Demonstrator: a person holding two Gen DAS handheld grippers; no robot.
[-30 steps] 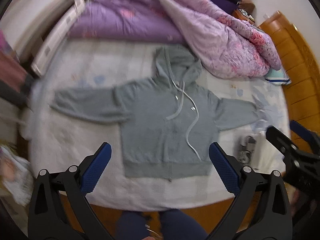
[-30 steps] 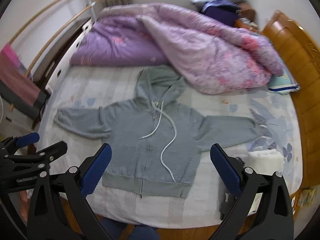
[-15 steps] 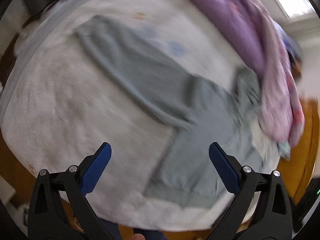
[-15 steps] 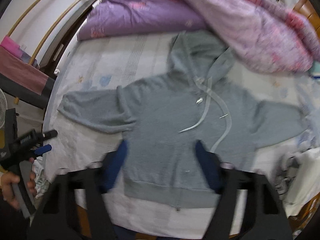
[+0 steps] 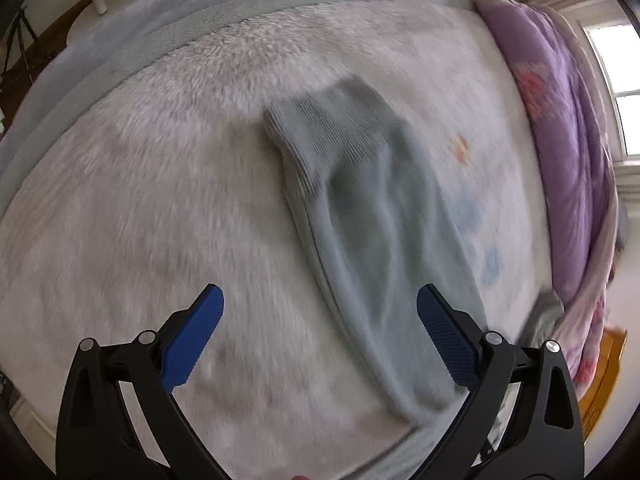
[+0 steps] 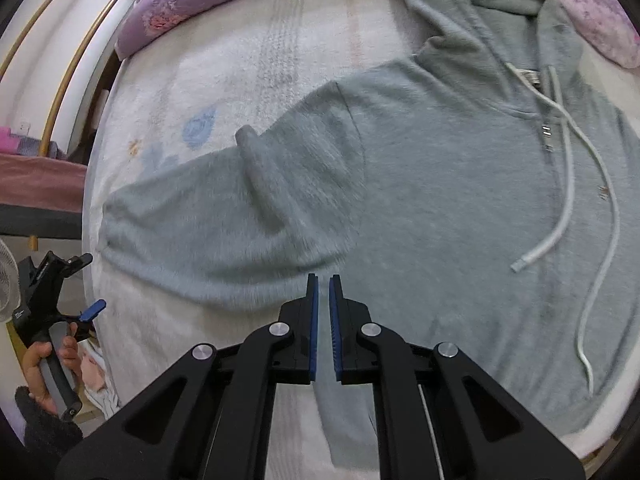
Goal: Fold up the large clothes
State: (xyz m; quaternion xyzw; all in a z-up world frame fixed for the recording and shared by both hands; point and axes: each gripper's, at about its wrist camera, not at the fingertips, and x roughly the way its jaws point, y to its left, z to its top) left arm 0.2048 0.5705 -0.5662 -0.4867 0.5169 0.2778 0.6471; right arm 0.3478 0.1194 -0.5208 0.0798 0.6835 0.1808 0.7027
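Your left gripper (image 5: 320, 320) hangs over the hoodie (image 6: 440, 184) sleeve cuff (image 5: 324, 136), jaws wide apart. Right gripper (image 6: 323, 280) at the underarm, jaws nearly clenched, grasping nothing visible.

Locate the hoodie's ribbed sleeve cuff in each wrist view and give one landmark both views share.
Left wrist: ribbed sleeve cuff sits upper centre, beyond the open left gripper.
Right wrist: cuff lies at mid-left, at the sleeve's end.
Shared landmark: purple quilt, right edge there, top left here.
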